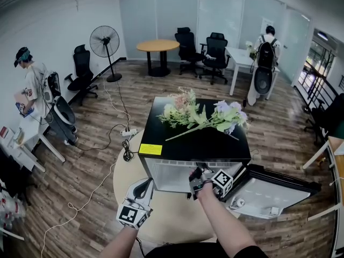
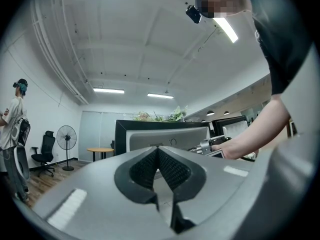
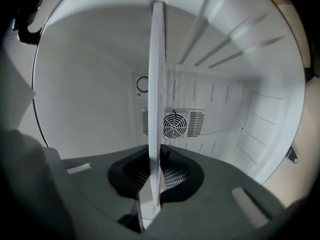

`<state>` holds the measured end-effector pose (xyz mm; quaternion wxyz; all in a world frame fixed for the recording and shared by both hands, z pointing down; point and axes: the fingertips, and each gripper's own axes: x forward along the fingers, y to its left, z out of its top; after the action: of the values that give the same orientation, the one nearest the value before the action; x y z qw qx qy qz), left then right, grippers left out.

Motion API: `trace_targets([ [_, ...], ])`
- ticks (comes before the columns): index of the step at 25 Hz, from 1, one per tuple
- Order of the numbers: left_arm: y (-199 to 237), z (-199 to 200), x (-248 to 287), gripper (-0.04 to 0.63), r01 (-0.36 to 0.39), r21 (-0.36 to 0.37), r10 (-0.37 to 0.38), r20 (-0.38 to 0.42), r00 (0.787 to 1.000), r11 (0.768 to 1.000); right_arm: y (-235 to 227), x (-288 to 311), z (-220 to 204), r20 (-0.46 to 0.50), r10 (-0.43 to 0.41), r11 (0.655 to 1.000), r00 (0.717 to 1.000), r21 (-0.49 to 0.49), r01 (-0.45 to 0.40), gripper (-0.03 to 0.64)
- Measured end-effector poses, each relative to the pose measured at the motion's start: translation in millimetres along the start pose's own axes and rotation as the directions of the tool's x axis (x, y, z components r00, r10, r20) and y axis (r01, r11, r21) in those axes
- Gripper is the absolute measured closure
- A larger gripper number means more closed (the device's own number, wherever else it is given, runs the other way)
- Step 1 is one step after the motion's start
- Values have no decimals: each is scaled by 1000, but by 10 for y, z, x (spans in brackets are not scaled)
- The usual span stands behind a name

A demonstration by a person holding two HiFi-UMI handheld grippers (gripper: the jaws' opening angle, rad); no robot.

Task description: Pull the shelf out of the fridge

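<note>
Fridge interior (image 3: 90, 99) — right hand-held gripper (image 1: 195, 179) clamps shelf (image 3: 156, 84).

An office: swivel chairs (image 1: 215, 55), white desks (image 1: 239, 58), round meeting table (image 1: 157, 46), glass partition walls (image 1: 177, 9).

Bright, even ceiling strip lights (image 2: 108, 90); heavy fisheye distortion, dark vignetted corners.

Black-topped fridge (image 1: 156, 128), door open, white inside, sits on round table (image 1: 126, 184). Thin white shelf (image 3: 157, 84) still inside fridge, seen edge-on.
</note>
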<state>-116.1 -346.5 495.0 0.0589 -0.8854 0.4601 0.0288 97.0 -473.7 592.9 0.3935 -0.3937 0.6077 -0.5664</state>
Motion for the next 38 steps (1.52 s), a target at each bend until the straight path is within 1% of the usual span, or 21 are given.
trace_targets([
  [6, -20, 46, -31, 595, 4, 2, -4, 8, 1000, 1000, -20, -6, 23, 11, -11, 1000, 1000, 1, 11, 580],
  [12, -60, 60, -85, 595, 9, 0, -9, 10, 1000, 1000, 4, -20, 4, 26, -19, 999, 999, 26, 18, 581],
  [24, -80, 111, -123, 595, 7, 6, -7, 21, 1000, 1000, 3, -96, -38, 26, -32, 999, 999, 39, 31, 581],
  [28, -88, 123, -131, 595, 3, 3, -3, 24, 1000, 1000, -3, -133, -50, 25, -49, 998, 998, 37, 48, 581],
  [32, -108, 127, -137, 595, 2, 2, -2, 25, 1000, 1000, 10, -150, -56, 24, -36, 999, 999, 37, 36, 581],
  [38, -116, 147, -141, 595, -1, 4, 1, 28, 1000, 1000, 27, -200, -96, 22, -43, 998, 999, 44, 42, 581],
])
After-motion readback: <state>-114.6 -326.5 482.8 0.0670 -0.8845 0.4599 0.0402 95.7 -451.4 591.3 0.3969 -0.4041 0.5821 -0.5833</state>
